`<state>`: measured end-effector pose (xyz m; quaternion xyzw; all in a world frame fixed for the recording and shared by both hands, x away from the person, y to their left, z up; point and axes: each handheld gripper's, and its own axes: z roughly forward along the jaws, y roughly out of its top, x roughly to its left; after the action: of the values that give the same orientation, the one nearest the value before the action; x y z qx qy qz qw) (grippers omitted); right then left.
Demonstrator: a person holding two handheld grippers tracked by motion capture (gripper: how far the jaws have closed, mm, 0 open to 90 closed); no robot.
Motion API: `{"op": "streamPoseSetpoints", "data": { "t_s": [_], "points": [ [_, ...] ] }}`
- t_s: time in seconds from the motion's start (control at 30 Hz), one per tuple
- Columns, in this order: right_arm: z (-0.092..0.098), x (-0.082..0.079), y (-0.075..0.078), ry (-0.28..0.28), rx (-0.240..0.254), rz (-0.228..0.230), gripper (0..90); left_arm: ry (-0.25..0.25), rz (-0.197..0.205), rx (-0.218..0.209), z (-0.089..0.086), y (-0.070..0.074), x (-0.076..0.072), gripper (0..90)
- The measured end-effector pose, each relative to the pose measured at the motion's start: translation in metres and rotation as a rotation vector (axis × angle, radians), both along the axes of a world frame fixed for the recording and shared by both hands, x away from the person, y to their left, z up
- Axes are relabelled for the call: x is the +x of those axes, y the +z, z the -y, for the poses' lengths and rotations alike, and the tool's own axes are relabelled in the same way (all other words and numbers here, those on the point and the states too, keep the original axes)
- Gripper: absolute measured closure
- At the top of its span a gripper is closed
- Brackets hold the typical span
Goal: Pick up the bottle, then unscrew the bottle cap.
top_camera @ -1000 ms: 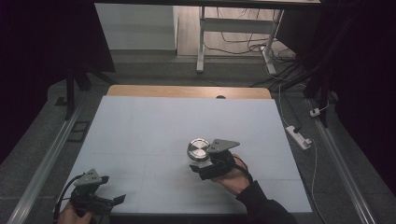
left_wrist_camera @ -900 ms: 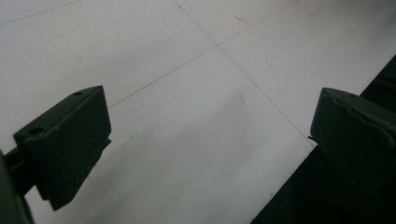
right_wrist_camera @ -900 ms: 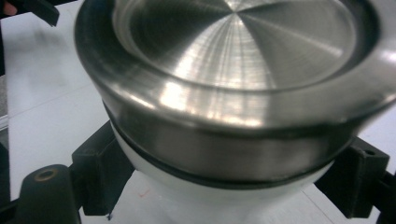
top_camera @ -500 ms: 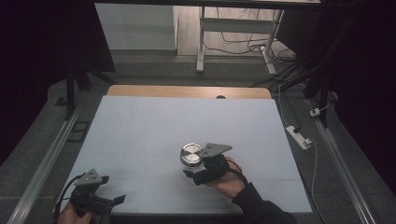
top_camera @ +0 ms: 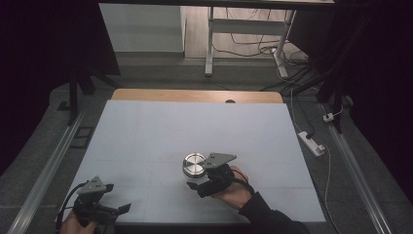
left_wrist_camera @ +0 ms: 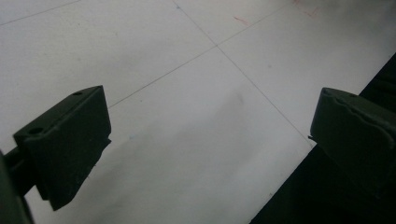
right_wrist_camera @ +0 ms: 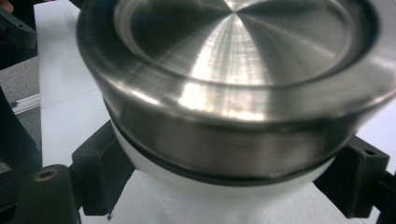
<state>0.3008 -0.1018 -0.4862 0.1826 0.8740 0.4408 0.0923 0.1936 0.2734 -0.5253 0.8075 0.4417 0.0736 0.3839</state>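
Right gripper [top_camera: 197,181] clamps a lidded white jar [top_camera: 194,166] near the desk's [top_camera: 146,131] front edge.

Nearest, at the front left corner of the desk, the left gripper [top_camera: 117,209] has its fingers [left_wrist_camera: 70,140] spread wide over bare white surface, with nothing between them. Farther in, right of the middle and near the front edge, the right gripper's fingers [right_wrist_camera: 100,175] press on either side of the jar's white body just under its brushed-metal lid [right_wrist_camera: 233,60]. The jar sits between them, lid upward. Whether it rests on the desk cannot be told.
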Motion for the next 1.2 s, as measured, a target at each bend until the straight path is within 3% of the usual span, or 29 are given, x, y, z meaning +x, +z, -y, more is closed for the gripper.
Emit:
{"op": "streamPoseSetpoints", "data": {
  "t_s": [0.27,0.4,0.57,0.87,1.2],
  "points": [
    [0.000,0.001,0.000,-0.003,0.005,-0.002,14.9,-0.009,-0.001,-0.022,-0.002,0.000,0.001,0.0],
    [0.000,0.001,0.000,-0.001,0.003,-0.002,14.9,-0.015,0.019,-0.038,-0.002,0.002,0.001,0.0],
    [0.001,0.001,0.000,0.000,0.008,-0.004,14.9,-0.058,0.030,-0.091,-0.002,0.006,0.004,0.0],
    [0.002,0.001,0.001,0.002,0.014,-0.007,14.9,-0.085,0.080,-0.066,0.007,0.015,0.013,0.0],
    [0.002,0.003,0.001,0.006,0.022,-0.014,14.9,-0.118,0.111,-0.121,0.017,0.026,0.030,0.0]
  ]
}}
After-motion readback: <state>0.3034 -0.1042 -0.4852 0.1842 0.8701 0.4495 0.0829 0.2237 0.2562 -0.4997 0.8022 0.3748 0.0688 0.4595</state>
